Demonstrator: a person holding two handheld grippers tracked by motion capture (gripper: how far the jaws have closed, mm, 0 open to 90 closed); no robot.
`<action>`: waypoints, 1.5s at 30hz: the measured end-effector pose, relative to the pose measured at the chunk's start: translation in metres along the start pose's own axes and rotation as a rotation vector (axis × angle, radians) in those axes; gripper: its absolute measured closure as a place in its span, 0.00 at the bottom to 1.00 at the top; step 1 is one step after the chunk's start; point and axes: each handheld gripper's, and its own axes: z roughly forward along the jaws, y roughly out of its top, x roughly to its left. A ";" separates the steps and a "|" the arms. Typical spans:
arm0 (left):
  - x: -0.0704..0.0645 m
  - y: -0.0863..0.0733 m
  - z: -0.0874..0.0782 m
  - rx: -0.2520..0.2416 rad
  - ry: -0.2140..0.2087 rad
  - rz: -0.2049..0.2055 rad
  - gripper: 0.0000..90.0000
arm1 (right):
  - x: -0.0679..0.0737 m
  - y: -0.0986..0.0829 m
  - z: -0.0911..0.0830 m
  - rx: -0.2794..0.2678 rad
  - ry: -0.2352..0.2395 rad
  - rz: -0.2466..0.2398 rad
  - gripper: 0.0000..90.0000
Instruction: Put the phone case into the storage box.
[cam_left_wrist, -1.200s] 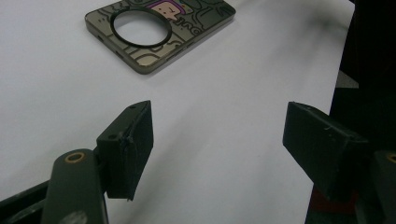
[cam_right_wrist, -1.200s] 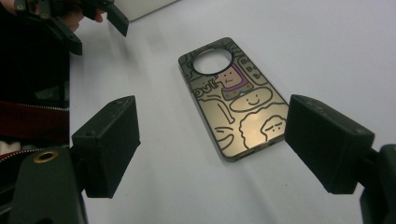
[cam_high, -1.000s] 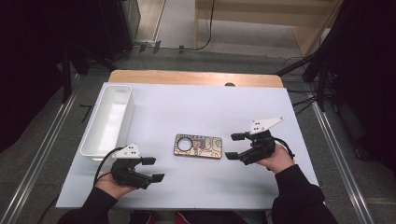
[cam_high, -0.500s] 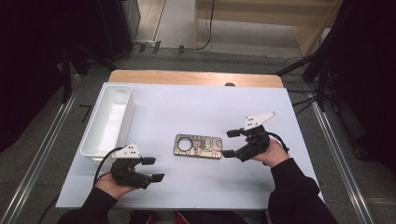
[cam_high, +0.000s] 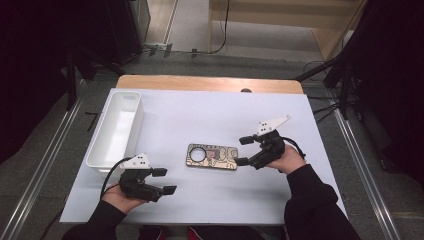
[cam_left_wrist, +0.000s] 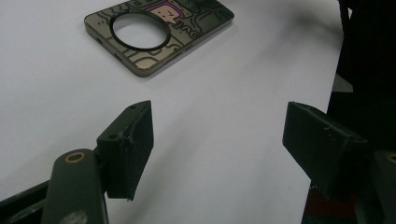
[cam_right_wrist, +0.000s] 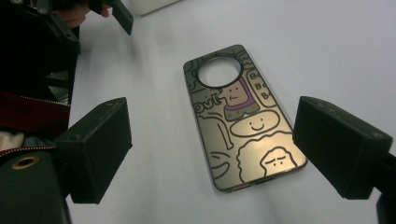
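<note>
A phone case (cam_high: 212, 156) with cartoon drawings and a round camera hole lies flat on the white table (cam_high: 200, 120), near its middle. My right gripper (cam_high: 243, 150) is open just right of it, jaws either side of the case's short end (cam_right_wrist: 252, 163) without touching it. My left gripper (cam_high: 165, 181) is open near the front left, resting on the table with nothing between its jaws; the case (cam_left_wrist: 159, 32) lies ahead of it.
A long white tray (cam_high: 115, 127) stands along the table's left side. A wooden edge (cam_high: 210, 83) runs along the table's far side. Metal rails and dark stands flank the table. The other gripper (cam_right_wrist: 116, 14) is at the top left of the right gripper view.
My right gripper has moved left toward the phone case, and its jaws now straddle the case's right end. The left gripper has stayed put.
</note>
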 end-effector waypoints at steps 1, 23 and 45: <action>0.000 0.000 0.000 -0.002 -0.002 0.000 0.27 | -0.001 0.002 0.002 0.002 0.006 -0.008 0.12; 0.001 -0.001 0.000 0.004 -0.001 0.004 0.27 | -0.012 0.019 0.031 0.055 0.019 -0.063 0.12; 0.001 -0.001 0.000 0.002 0.003 0.004 0.27 | -0.018 0.032 0.053 0.031 0.026 -0.087 0.12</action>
